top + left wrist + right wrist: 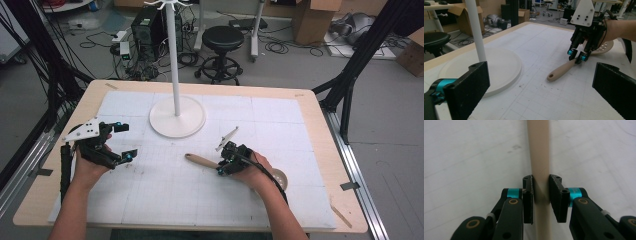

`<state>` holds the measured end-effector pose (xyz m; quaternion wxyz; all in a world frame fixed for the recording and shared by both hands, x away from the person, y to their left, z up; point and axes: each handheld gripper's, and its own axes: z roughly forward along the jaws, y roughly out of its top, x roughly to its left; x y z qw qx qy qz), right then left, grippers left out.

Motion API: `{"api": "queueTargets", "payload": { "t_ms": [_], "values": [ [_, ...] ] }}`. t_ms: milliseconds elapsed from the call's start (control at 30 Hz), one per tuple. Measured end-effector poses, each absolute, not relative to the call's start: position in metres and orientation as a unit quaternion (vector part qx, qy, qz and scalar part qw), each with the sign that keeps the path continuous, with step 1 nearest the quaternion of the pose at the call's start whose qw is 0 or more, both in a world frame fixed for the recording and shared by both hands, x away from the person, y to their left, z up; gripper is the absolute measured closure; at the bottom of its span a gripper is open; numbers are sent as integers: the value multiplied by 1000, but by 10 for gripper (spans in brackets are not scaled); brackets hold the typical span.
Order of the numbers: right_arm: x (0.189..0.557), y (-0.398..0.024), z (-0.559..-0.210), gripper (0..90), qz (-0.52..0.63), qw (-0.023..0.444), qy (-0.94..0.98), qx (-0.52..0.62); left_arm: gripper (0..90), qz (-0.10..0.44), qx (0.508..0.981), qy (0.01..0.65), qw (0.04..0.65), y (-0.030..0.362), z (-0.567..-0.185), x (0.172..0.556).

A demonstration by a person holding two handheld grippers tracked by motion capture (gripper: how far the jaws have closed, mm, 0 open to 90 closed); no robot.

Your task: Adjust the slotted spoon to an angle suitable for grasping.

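A wooden slotted spoon [200, 161] lies on the white gridded mat [165, 195], its handle pointing left and its head [280, 178] under the person's right hand. My right gripper [220, 168] is shut on the spoon's handle. In the right gripper view its two pads press the handle [537, 150] from both sides, right gripper [541, 190]. The left gripper view shows the same grip [577, 55] on the spoon [560, 71]. My left gripper [125, 141] rests at the mat's left, open, with nothing between its jaws [541, 92].
A white stand with a round base [177, 120] and tall pole [173, 55] sits at the back middle of the mat, seen close in the left gripper view [499, 62]. The wooden table edge [320, 150] borders the mat. A black stool [222, 37] stands beyond.
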<state>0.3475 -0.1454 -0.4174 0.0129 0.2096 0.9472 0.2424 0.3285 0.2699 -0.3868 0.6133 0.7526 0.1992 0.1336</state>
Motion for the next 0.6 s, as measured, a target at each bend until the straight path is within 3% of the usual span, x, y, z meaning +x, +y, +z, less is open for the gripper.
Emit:
{"api": "queueTargets", "payload": {
  "t_ms": [367, 600],
  "values": [
    [339, -137, -418, 725, 249, 5, 950, 189, 17, 133, 754, 199, 611, 269, -387, 329],
    [332, -147, -410, 538, 307, 26, 927, 214, 17, 134, 751, 199, 616, 271, -387, 328]
  ]
}}
